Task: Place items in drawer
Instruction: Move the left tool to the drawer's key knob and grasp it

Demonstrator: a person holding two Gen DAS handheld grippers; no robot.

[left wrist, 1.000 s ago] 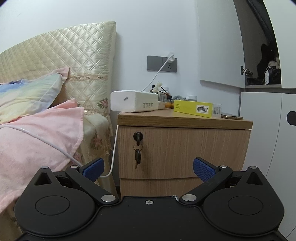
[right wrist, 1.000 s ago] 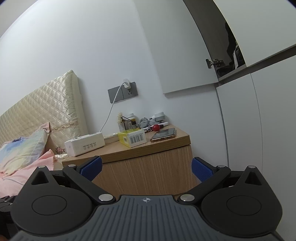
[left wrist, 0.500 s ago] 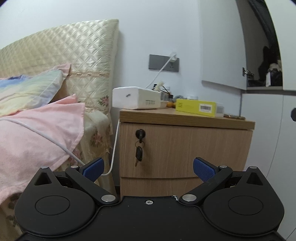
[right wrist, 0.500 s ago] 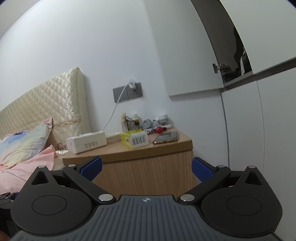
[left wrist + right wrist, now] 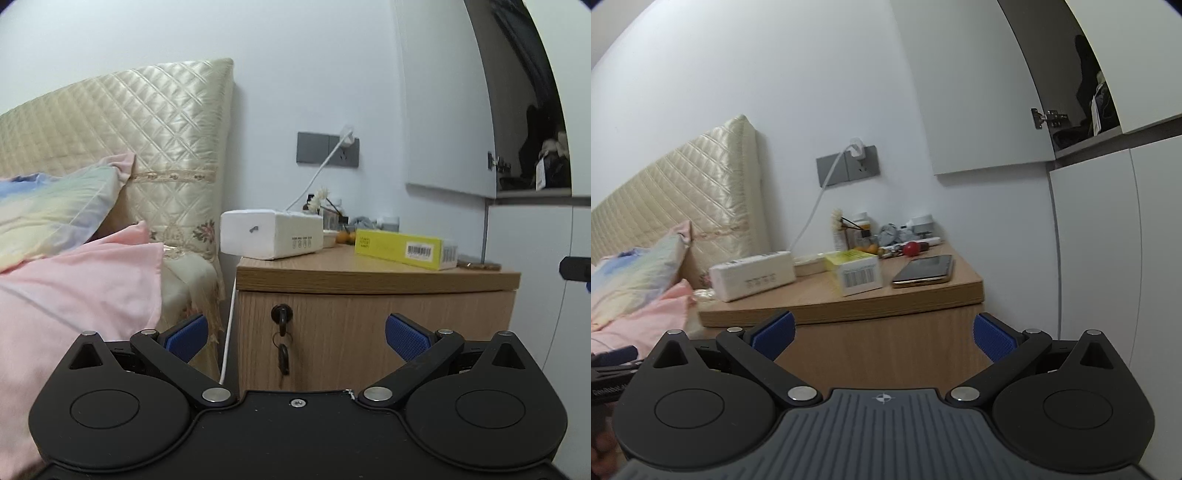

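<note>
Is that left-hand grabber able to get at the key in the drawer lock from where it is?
Probably yes. The left gripper has its jaws wide open and faces the key in the drawer front, with nothing visible between them. It is not touching yet.

We hold our left gripper [image 5: 294,334] level and facing the nightstand [image 5: 373,325], jaws spread wide with nothing between the blue pads [image 5: 186,338]. Our right gripper [image 5: 882,334] is likewise wide open and empty, seemingly a bit higher, looking down over the nightstand's top.
</note>
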